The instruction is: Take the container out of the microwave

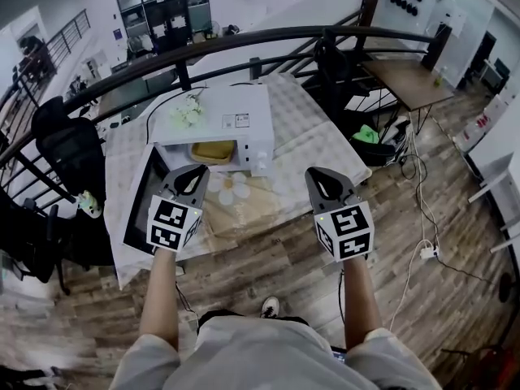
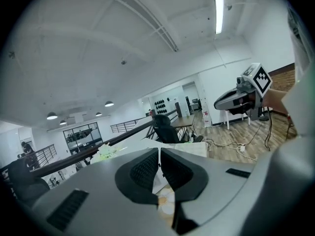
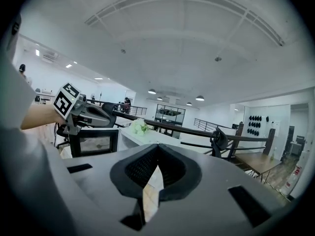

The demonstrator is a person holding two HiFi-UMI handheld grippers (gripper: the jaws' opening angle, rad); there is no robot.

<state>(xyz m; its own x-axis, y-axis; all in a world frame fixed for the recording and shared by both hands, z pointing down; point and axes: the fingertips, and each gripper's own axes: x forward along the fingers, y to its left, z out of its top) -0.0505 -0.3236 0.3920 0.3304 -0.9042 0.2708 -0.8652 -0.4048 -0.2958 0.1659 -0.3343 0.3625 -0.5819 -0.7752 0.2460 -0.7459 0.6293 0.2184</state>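
Observation:
A white microwave (image 1: 244,124) stands on a cloth-covered table (image 1: 313,136), its dark door (image 1: 140,205) swung open to the left. Inside its cavity sits a yellow container (image 1: 213,151). My left gripper (image 1: 197,171) hovers just in front of the opening, shut and empty, its jaws closed tip to tip (image 2: 160,149). My right gripper (image 1: 323,174) is level with it to the right, past the microwave's front corner, also shut with nothing held (image 3: 157,146). Each gripper shows in the other's view: the right gripper (image 2: 242,100) and the left gripper (image 3: 93,115).
White flowers (image 1: 188,109) lie on top of the microwave. Small white round items (image 1: 232,188) rest on a brown mat (image 1: 252,211) in front of it. A black railing (image 1: 244,43) curves behind the table, a black chair (image 1: 69,149) stands at the left, and cables (image 1: 422,218) trail over the wooden floor.

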